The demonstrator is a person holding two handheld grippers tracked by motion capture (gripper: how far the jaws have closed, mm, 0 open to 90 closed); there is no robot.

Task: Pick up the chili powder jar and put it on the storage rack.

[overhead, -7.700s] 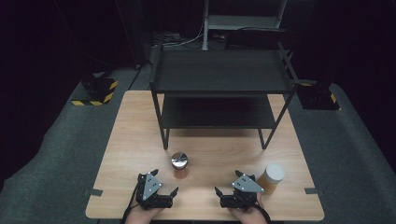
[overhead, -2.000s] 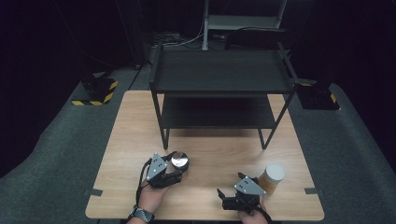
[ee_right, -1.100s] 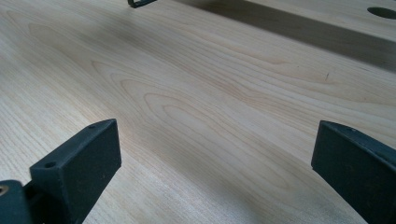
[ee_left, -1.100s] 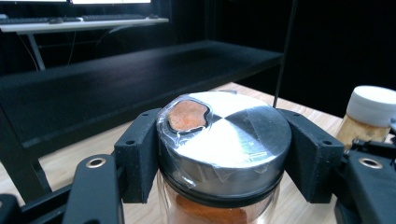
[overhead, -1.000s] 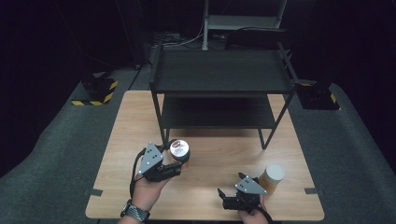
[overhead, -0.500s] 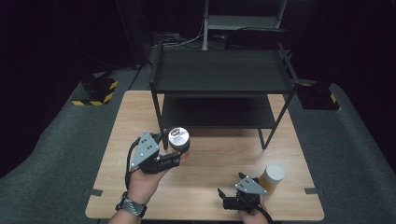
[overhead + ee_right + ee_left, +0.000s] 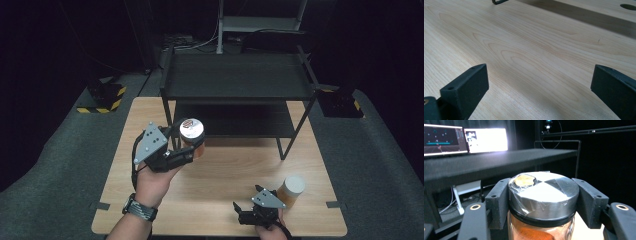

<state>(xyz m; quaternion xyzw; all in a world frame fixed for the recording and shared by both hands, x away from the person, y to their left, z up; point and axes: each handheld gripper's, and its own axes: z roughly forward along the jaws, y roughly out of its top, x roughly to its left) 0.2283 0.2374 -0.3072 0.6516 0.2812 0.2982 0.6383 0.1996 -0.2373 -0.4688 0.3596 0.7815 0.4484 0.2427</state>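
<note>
Gripping, with left gripper point(image 7: 541, 202) fingers point(image 7: 499, 200) clenched on it, a silver-lidded jar point(image 7: 192, 137) holding orange-brown powder, lifted above the counter point(image 7: 220, 195) before the black shelf rack point(image 7: 235, 82); right gripper point(image 7: 245, 214) fingers resting released near a white-lidded jar point(image 7: 291, 191).

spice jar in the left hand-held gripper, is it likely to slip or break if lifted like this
The spice jar looks rigid and probably breakable if its clear wall is glass. The left hand-held gripper clamps just under the smooth metal lid, so slipping seems possible, though the lid's rim may catch.
</note>
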